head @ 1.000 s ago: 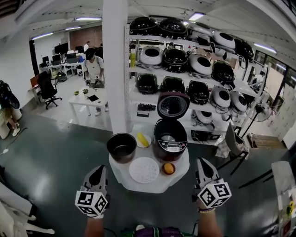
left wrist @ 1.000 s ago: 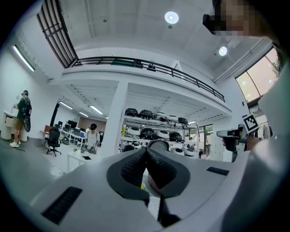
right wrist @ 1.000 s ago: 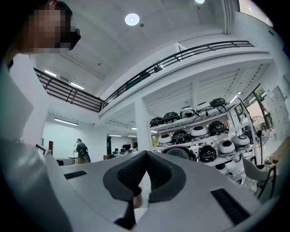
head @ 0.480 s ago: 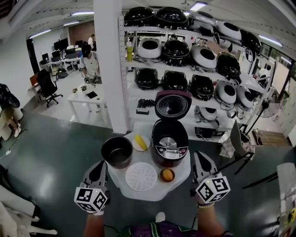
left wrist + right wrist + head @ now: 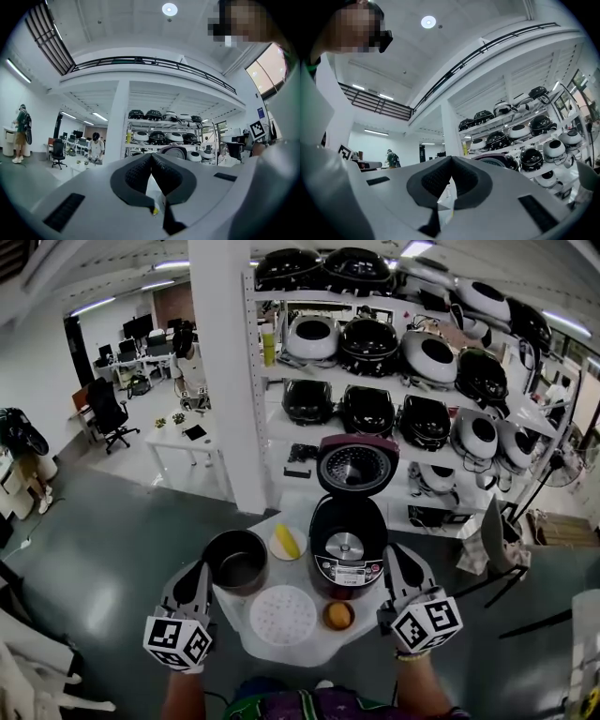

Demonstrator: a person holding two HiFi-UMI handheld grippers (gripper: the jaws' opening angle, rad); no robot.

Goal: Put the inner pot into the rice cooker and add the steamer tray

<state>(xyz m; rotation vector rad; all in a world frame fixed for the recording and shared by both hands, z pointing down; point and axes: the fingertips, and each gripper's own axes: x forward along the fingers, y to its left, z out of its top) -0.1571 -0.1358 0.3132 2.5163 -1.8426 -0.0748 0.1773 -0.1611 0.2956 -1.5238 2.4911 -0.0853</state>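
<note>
My left hand-held gripper (image 5: 199, 569) and right hand-held gripper (image 5: 397, 555) are clenched empty, the inner pot (image 5: 236, 561) (on the table (image 5: 309, 657), beside the open rice cooker (image 5: 347, 549)) not yet lifted, so next I open onto its rim.

On my feed the head view is evenly bright, lit by ceiling tube lights (image 5: 172, 264) overhead, and the glossy floor (image 5: 103, 587) throws back pale, smeary glare. Shadows are soft, nothing harsh. Fisheye is strong: the shelves (image 5: 323, 374) bow and the white pillar (image 5: 225, 371) leans. Both gripper views go black in the corners. In the left gripper view a round ceiling lamp (image 5: 169, 9) blows out white, and the window (image 5: 274, 65) at the right edge is washed-out and warm. The left gripper (image 5: 151, 159) and right gripper (image 5: 451, 164) look soft up close, while the background stays reasonably sharp.
</note>
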